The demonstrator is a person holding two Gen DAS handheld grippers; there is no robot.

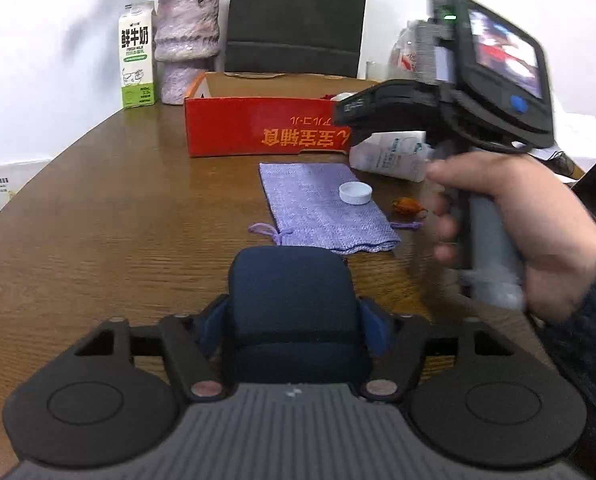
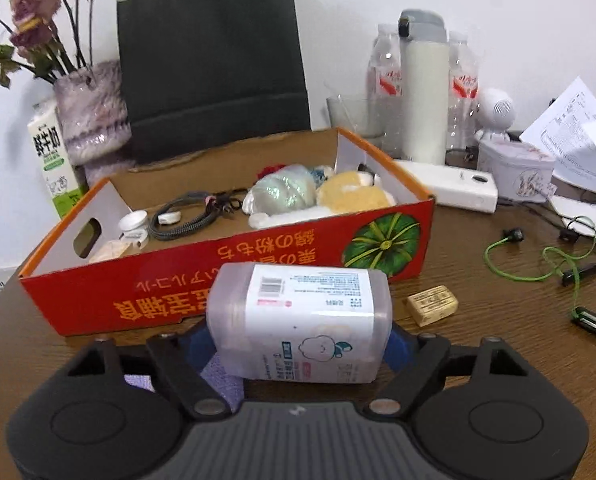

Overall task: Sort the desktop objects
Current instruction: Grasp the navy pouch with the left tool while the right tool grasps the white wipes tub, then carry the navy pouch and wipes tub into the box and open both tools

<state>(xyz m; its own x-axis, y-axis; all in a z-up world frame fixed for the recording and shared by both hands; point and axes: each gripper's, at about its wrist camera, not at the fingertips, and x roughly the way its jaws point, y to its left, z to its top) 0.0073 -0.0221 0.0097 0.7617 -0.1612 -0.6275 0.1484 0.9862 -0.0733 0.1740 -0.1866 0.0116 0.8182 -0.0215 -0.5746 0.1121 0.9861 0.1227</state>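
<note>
A brown wood-grain table (image 1: 110, 216) carries a red box (image 1: 266, 126) at 12 o'clock. At 11 o'clock stand a milk carton (image 1: 137, 56) and a vase (image 1: 186, 46). A purple pouch (image 1: 322, 208) lies flat just in front of the box, an orange scrap (image 1: 408, 206) at its right edge. At 3 o'clock in the right wrist view lie a small tan block (image 2: 433, 305), a green cable (image 2: 538, 268), a white power bank (image 2: 454, 192), a round tin (image 2: 516, 170) and loose papers (image 2: 578, 136).
</note>
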